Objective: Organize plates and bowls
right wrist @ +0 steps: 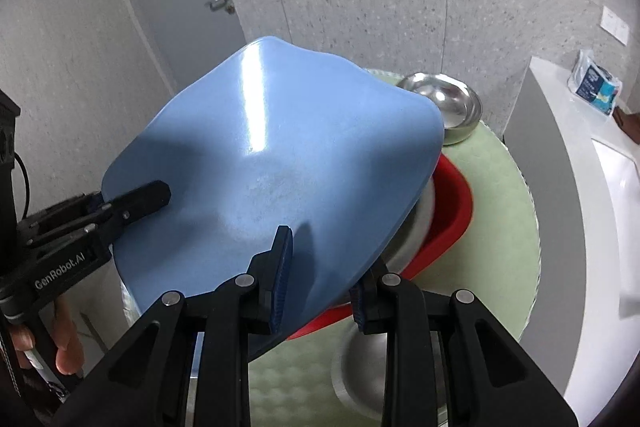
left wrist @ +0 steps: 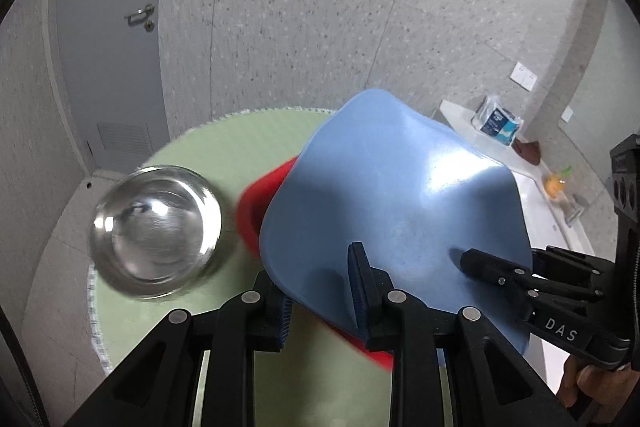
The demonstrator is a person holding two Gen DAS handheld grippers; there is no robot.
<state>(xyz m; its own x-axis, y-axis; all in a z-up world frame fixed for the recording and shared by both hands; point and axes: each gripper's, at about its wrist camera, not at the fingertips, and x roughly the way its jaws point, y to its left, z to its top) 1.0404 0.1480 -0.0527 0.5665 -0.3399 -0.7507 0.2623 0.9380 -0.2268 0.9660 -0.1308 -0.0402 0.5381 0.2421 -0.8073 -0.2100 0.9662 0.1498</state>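
Observation:
A large blue plate point(left wrist: 392, 195) is held tilted above a red plate point(left wrist: 256, 211) on the round green table. My left gripper point(left wrist: 322, 291) is shut on the blue plate's near edge, one finger above and one below. My right gripper point(right wrist: 320, 271) is shut on another edge of the blue plate point(right wrist: 280, 155) and shows in the left wrist view point(left wrist: 496, 267). The left gripper shows in the right wrist view point(right wrist: 132, 203). The red plate point(right wrist: 452, 211) holds a whitish dish point(right wrist: 420, 223), mostly hidden. A steel bowl point(left wrist: 156, 231) stands left of the plates.
The green mat point(left wrist: 240, 155) covers the table. A steel bowl point(right wrist: 448, 107) sits at the far side and another steel dish point(right wrist: 356, 379) lies near my right gripper. A white counter point(right wrist: 560, 147) with a tissue pack point(right wrist: 596, 83) stands to the right. Grey walls and a door are behind.

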